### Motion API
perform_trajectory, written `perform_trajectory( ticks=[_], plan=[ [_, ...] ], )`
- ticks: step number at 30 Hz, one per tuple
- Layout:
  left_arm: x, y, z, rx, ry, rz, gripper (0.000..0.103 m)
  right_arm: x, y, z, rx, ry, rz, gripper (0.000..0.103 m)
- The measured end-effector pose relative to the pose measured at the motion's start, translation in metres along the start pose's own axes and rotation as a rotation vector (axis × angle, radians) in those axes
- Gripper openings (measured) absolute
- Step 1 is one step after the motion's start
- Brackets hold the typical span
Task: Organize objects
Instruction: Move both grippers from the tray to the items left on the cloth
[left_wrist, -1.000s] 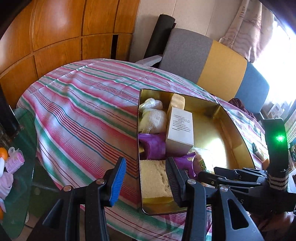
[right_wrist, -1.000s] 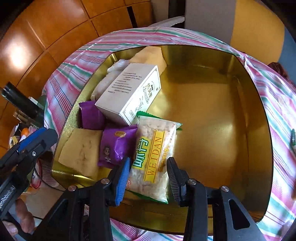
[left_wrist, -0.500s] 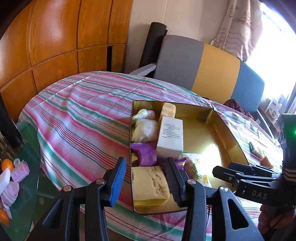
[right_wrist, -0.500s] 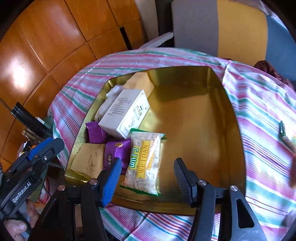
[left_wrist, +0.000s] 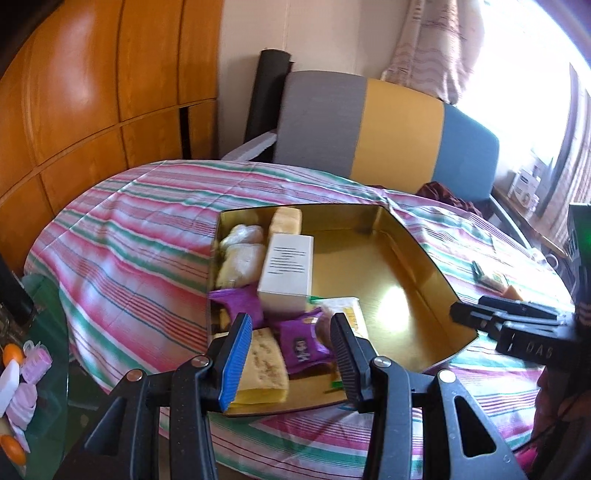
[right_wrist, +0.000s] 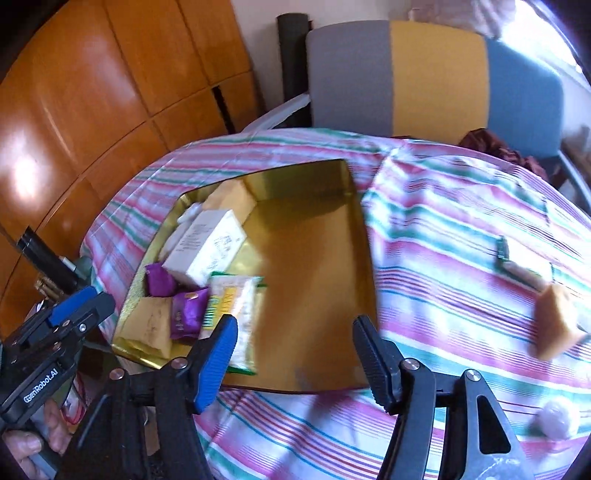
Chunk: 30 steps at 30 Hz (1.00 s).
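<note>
Your left gripper (left_wrist: 291, 347) hangs part-open and empty above the gold tin's (right_wrist: 317, 236) near-left corner, where the snack packets (right_wrist: 232, 306) and white box (right_wrist: 207, 251) lie, while your right gripper's (right_wrist: 291, 354) jaws are opening, empty, over the tin's near edge.

Harsh window (left_wrist: 532, 85) glare upper right (blown white), motion blur, 2 fisheye-warped views.
</note>
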<state>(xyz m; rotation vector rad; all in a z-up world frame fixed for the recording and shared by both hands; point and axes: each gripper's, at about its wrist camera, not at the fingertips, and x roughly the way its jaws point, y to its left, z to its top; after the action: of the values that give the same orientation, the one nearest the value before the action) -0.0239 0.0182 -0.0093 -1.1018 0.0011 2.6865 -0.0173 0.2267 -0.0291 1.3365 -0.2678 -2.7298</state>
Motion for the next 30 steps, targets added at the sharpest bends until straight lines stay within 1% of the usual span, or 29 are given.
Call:
perform_trajectory(
  ticks=[3,9,11,12,14,16,18,21,24,25,26,28,30],
  plan=[
    [0.001,-0.012,-0.001,0.028,0.006,-0.017,0.044,-0.012,-0.024,-0.002,0.029,-0.016,-0.039,0.068],
    [0.002,-0.038,-0.002,0.091,0.017,-0.058,0.044,-0.038,-0.086,-0.008,0.122,-0.037,-0.131,0.069],
    [0.002,-0.049,-0.001,0.120,0.019,-0.088,0.044,-0.050,-0.112,-0.011,0.158,-0.046,-0.175,0.069],
    [0.002,-0.055,-0.001,0.135,0.022,-0.104,0.044,-0.054,-0.123,-0.013,0.173,-0.049,-0.195,0.070],
    [0.002,-0.066,0.000,0.163,0.023,-0.138,0.044,-0.067,-0.154,-0.017,0.229,-0.059,-0.245,0.074],
    [0.003,-0.079,0.001,0.192,0.025,-0.162,0.044,-0.080,-0.184,-0.021,0.291,-0.078,-0.289,0.076],
    [0.004,-0.092,0.004,0.212,0.029,-0.179,0.044,-0.094,-0.215,-0.027,0.363,-0.109,-0.339,0.083],
    [0.006,-0.112,0.007,0.246,0.031,-0.200,0.044,-0.110,-0.262,-0.044,0.504,-0.159,-0.426,0.084],
    [0.010,-0.134,0.011,0.277,0.041,-0.228,0.044,-0.112,-0.297,-0.067,0.651,-0.173,-0.465,0.084],
    [0.013,-0.142,0.013,0.286,0.052,-0.245,0.044,-0.112,-0.308,-0.074,0.714,-0.153,-0.465,0.084],
    [0.016,-0.150,0.014,0.286,0.067,-0.266,0.044,-0.113,-0.317,-0.079,0.768,-0.151,-0.448,0.084],
    [0.022,-0.166,0.015,0.286,0.100,-0.310,0.044,-0.119,-0.324,-0.081,0.812,-0.191,-0.430,0.084],
    [0.027,-0.185,0.015,0.301,0.121,-0.343,0.044,-0.121,-0.326,-0.082,0.819,-0.191,-0.442,0.084]
  ],
)
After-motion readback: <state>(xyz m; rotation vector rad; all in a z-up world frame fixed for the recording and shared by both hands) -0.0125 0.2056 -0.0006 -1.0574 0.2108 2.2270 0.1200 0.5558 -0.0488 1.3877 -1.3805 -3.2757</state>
